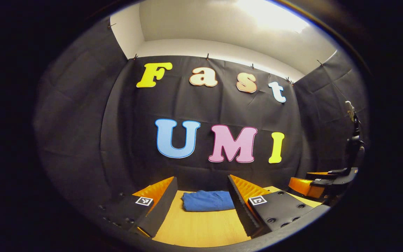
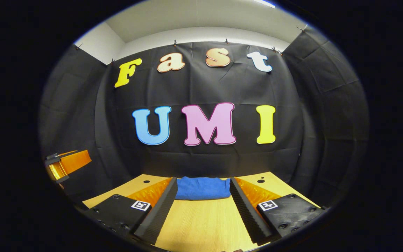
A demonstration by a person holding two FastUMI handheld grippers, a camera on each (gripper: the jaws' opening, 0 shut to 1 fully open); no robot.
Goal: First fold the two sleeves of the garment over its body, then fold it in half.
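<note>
A blue garment (image 1: 207,201) lies folded into a compact bundle on the wooden table (image 1: 201,227), near the black back wall. In the left gripper view my left gripper (image 1: 201,204) is open, its fingers wide apart, and the bundle lies beyond them in the gap. The right gripper view shows the same blue garment (image 2: 203,188) ahead, with my right gripper (image 2: 203,206) open and nothing between its fingers. Both grippers hover short of the cloth without touching it. My right gripper (image 1: 322,183) also appears at the right edge of the left gripper view.
The wooden table (image 2: 201,224) has small holes (image 2: 261,181) near its far corners. The black cloth wall stands close behind the garment. My left gripper (image 2: 65,164) appears at the far left of the right gripper view, above the table's level.
</note>
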